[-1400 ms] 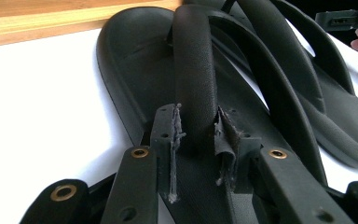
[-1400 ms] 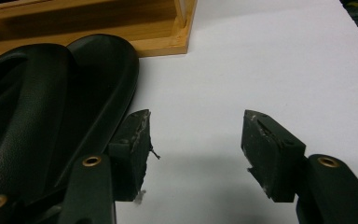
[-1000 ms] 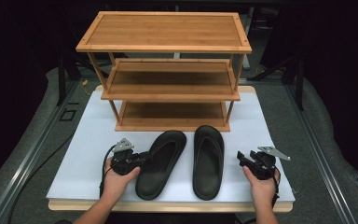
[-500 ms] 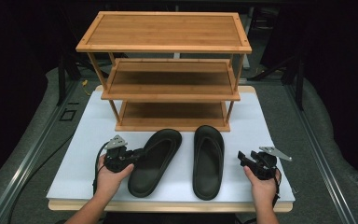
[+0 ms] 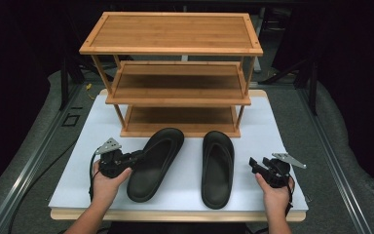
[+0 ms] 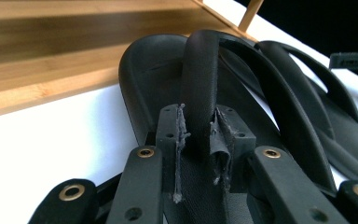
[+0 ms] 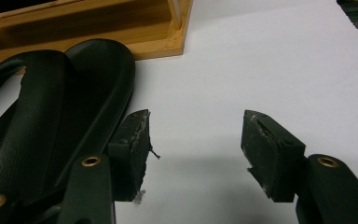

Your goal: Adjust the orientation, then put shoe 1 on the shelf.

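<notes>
- Left gripper (image 5: 137, 157): clenched on the strap of the left sandal (image 5: 155, 163). In the left gripper view the strap (image 6: 199, 88) passes between the two pads (image 6: 173, 135), which press on it from both sides.
- Left sandal: lies on the white desk (image 5: 78, 170) in front of the wooden shoe rack (image 5: 175, 73), its toe angled toward the rack's bottom shelf.
- Right sandal (image 5: 217, 168): lies flat just beside the left one, toe toward the rack.
- Right gripper (image 5: 254, 165): released, jaws spread wide and holding nothing, resting over the desk just to the right of the right sandal.
</notes>
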Demonstrator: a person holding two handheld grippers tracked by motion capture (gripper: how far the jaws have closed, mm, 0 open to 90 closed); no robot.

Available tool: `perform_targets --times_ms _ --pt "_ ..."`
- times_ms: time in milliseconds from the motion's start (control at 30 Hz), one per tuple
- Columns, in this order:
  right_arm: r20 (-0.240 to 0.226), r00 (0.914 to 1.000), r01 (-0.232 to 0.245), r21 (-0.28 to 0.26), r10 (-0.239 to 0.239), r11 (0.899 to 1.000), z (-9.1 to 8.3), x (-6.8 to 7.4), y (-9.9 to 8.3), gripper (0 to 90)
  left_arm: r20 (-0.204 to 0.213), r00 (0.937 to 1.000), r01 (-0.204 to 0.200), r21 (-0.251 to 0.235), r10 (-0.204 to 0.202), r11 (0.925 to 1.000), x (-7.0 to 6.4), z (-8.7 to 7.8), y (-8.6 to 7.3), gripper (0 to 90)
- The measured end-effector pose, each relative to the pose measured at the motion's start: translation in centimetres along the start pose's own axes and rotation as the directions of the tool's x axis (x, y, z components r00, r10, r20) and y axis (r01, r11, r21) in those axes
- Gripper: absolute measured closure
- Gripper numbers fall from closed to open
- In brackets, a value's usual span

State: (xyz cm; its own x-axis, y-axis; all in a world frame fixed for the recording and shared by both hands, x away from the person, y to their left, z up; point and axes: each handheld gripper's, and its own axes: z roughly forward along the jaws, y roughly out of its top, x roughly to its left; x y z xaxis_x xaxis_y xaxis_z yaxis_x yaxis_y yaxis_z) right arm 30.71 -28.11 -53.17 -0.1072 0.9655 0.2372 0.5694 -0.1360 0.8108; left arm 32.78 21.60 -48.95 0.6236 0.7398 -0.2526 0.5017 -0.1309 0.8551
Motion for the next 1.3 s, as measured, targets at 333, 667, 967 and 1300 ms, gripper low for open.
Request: perform_targets --times_ms 333,667,967,1300 --pt "0.000 1.0000 -0.008 -0.009 0.008 1.000 0.1 0.0 0.0 42.1 -0.013 0.9998 0.015 -0.076 -0.016 0.9970 0.5 -2.5 0.7 72.9" --pt "0.000 0.9999 -0.013 0.000 0.013 1.000 -0.1 -0.1 0.0 42.1 -0.015 0.9995 0.026 -0.147 -0.028 0.9888 0.7 -5.0 1.9 73.1" --pt "0.001 0.9998 -0.018 -0.005 0.018 1.000 0.0 -0.1 -0.1 42.0 -0.017 0.9995 0.023 -0.187 -0.027 0.9820 0.7 -6.4 2.9 73.3" --pt "0.000 0.9997 -0.022 -0.005 0.022 1.000 0.1 -0.1 -0.1 42.0 -0.033 0.9993 0.008 -0.209 -0.016 0.9780 0.6 -8.3 3.1 73.6"
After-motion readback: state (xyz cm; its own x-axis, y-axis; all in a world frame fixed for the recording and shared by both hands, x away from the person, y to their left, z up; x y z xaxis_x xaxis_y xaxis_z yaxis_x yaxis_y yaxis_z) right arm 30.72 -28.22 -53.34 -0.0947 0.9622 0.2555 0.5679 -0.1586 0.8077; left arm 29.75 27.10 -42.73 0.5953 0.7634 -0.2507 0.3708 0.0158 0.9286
